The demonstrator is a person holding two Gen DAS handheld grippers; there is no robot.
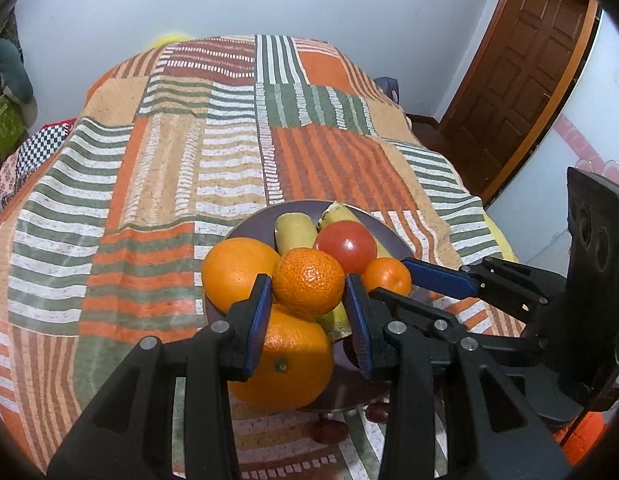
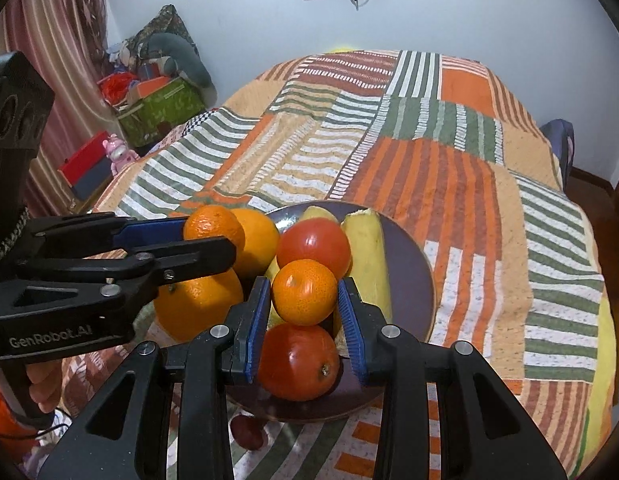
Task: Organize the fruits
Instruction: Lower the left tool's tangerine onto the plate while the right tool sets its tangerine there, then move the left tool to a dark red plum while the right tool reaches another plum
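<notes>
A dark plate (image 1: 385, 236) on the patchwork bedspread holds oranges, mandarins, tomatoes and bananas. My left gripper (image 1: 307, 286) is shut on a bumpy mandarin (image 1: 308, 282) above a large orange (image 1: 285, 360); another large orange (image 1: 237, 272), a tomato (image 1: 345, 246) and a banana (image 1: 293, 230) sit around it. My right gripper (image 2: 303, 294) is shut on a small smooth mandarin (image 2: 304, 292), above a red tomato (image 2: 297, 360) on the plate (image 2: 413, 280). The left gripper (image 2: 213, 236) shows at left in the right wrist view; the right gripper (image 1: 393, 276) shows at right in the left wrist view.
The bedspread (image 1: 189, 160) covers the bed behind the plate. A wooden door (image 1: 521, 60) stands at right. Boxes and clutter (image 2: 157, 108) sit by the far wall at left. Small dark red fruits (image 2: 249, 430) lie beside the plate's near rim.
</notes>
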